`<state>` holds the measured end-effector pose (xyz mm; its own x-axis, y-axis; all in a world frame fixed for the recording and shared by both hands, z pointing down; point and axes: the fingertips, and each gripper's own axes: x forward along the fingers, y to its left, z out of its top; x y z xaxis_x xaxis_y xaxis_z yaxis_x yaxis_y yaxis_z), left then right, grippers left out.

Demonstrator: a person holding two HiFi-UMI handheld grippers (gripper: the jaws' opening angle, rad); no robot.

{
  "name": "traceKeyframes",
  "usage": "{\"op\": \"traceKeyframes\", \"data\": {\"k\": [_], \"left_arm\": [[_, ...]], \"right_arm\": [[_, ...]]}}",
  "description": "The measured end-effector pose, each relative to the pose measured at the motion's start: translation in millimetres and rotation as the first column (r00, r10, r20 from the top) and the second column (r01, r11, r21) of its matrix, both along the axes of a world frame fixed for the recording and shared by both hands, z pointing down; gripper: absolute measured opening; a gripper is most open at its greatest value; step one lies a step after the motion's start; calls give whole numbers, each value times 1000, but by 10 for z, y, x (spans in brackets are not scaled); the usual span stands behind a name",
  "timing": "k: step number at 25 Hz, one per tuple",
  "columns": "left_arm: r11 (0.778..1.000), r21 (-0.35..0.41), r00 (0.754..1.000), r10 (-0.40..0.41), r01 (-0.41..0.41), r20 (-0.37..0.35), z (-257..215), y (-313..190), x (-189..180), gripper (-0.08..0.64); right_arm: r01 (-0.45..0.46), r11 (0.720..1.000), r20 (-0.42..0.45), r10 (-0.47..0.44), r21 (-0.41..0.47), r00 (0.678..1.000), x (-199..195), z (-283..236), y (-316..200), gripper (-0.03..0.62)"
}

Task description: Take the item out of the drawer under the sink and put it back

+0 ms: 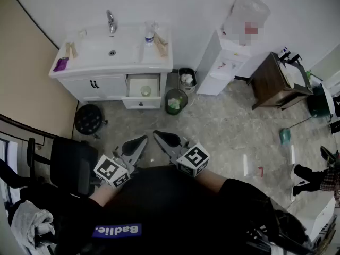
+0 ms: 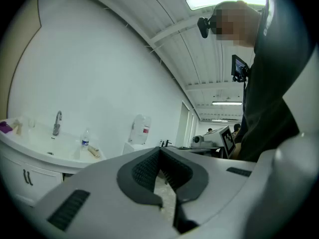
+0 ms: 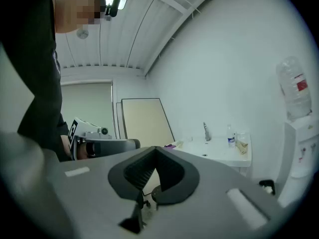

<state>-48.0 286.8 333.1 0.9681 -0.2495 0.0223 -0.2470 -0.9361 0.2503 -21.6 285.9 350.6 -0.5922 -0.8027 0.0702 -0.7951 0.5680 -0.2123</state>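
Your left gripper (image 1: 141, 141) and right gripper (image 1: 160, 136) are both closed and empty — well back from the open drawer (image 1: 141, 103), item (image 1: 145, 91) inside.

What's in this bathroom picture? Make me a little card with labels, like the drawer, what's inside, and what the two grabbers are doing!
Drawer: open, under the sink
Inside: one small pale round thing
On sink: water bottle
Left gripper: shut, empty, away from the drawer
Right gripper: shut, empty, beside the left one
Floor: green bin next to the drawer
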Motion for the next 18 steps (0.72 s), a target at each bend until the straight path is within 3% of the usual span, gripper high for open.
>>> {"op": "traceKeyframes", "data": {"k": [18], "left_arm": [[999, 2, 999, -33, 33, 9, 25, -28, 155, -8]], "right_arm": [[24, 1000, 14, -24, 10, 1000, 178, 0, -21, 2]]}}
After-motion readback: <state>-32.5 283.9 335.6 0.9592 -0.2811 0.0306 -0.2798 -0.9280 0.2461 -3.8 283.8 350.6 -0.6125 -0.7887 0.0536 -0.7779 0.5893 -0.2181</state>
